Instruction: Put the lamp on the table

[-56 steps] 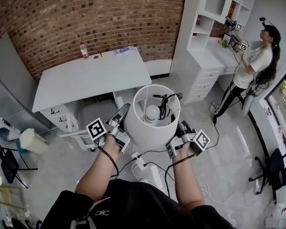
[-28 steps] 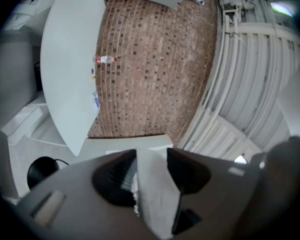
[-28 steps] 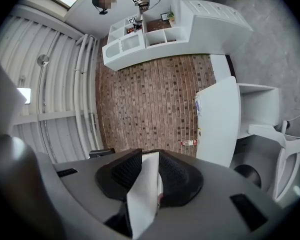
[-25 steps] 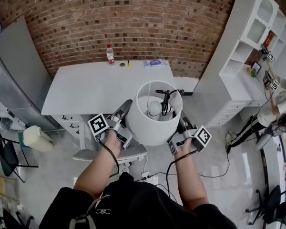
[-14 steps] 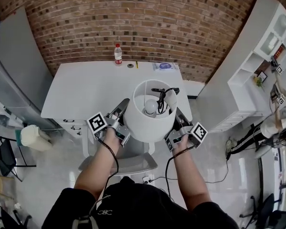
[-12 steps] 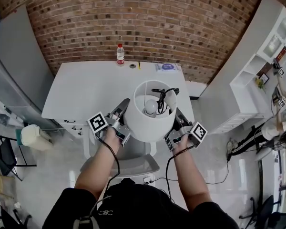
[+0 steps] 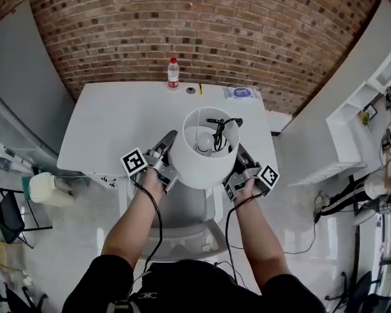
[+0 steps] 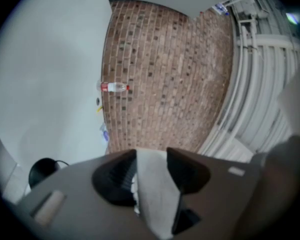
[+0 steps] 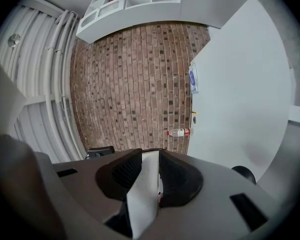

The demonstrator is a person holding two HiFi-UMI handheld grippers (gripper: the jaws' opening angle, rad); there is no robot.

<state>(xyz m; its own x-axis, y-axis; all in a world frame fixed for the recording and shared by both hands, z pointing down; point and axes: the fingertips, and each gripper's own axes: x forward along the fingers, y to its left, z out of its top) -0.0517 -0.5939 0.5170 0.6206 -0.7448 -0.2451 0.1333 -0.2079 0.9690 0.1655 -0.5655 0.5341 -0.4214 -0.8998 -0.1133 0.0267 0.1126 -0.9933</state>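
Red brick wall [image 7: 182,25] is running behind a white rectangular table [image 7: 111,129], seen from steeply above. Both grippers are holding a white lamp with a cylindrical shade [image 7: 199,168] over the table's near edge. The shade is hiding the lamp's stem and foot, so contact with the tabletop cannot be judged. The left gripper [image 7: 167,139] is pinching the shade's left wall; its own view shows the jaws nearly together with only the thin white wall between them. The right gripper [image 9: 146,176] is doing the same on the right wall. A round white bulb [image 7: 204,141] and a looped black cable [image 7: 222,130] are showing inside the shade's open top. A clear plastic bottle with a red label [image 7: 173,74] is standing upright at the far edge; the small items beside it are too small to identify. A grey chair seat [image 7: 182,217] below is partly covered by the forearms.
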